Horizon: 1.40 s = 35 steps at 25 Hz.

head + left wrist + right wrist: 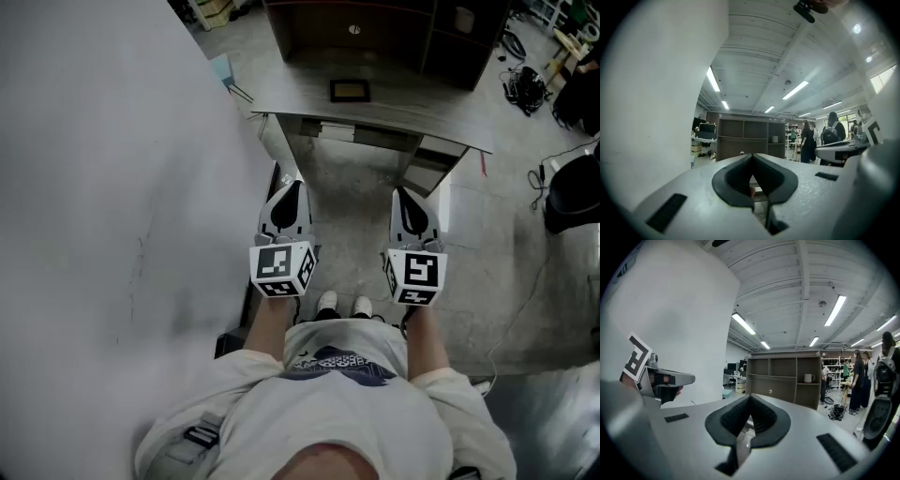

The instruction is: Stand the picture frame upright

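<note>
The picture frame (349,91), dark with a pale inside, lies flat on the grey table (412,112) a few steps ahead of me. I hold both grippers at waist height, well short of the table. My left gripper (292,187) and right gripper (404,193) point forward side by side, each shut with nothing between the jaws. In the left gripper view the left gripper (752,156) has its dark pads meeting at the tips. The right gripper (750,397) looks the same in its own view. Neither gripper view shows the frame.
A dark open shelf unit (375,28) stands behind the table, with a white mug (808,378) on one shelf. A white wall (112,187) runs close along my left. Cables and gear (525,84) lie on the floor at right. People (829,136) stand farther back.
</note>
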Motion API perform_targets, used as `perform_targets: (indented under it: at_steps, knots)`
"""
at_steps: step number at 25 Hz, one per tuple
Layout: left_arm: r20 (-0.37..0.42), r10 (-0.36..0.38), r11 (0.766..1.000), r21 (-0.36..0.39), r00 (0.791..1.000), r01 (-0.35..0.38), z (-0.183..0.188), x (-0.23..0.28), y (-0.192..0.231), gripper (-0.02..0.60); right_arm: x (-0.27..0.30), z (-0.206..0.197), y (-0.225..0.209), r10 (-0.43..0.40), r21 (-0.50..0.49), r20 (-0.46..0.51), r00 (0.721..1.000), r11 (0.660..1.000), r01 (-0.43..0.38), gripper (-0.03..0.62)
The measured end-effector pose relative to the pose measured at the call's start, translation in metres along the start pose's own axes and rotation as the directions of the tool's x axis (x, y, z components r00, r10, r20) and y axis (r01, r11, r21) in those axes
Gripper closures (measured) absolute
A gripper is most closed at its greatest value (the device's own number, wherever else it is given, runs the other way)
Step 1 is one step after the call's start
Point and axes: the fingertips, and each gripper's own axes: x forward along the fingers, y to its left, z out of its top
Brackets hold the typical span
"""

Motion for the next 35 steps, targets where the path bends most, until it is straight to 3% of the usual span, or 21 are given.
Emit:
perform_targets:
  at_steps: [17,25,27,30,35]
  knots:
    - [-0.011,0.013,1.000,0.009,1.000,-0.013,-0.003,0.009,-0.004,0.574,0.005,-0.004,-0.011,0.008,-0.004,-0.008,1.000,1.000,-0.008,0.595]
    - [-0.002,0.064,0.998,0.017,0.998,-0.064,0.001,0.019,-0.008,0.574,0.010,0.005,-0.038,0.017,0.092,0.064,0.998,0.996,-0.023,0.591]
    - [-0.002,0.087,0.996,0.012,0.996,-0.087,-0.001,0.020,-0.009,0.569,0.011,0.003,-0.043,0.047,0.093,0.062,0.997,0.994,-0.053,0.412]
    - [-0.010,0.108,0.994,-0.004,0.994,-0.108,-0.003,0.023,-0.013,0.479,0.012,-0.002,-0.051,0.072,0.090,0.055,0.996,0.993,-0.077,0.395]
    - [-0.047,0.131,0.991,-0.019,0.990,-0.132,-0.016,0.026,-0.007,0.452,0.022,-0.014,-0.059,0.076,0.106,0.028,0.997,0.991,-0.079,0.395]
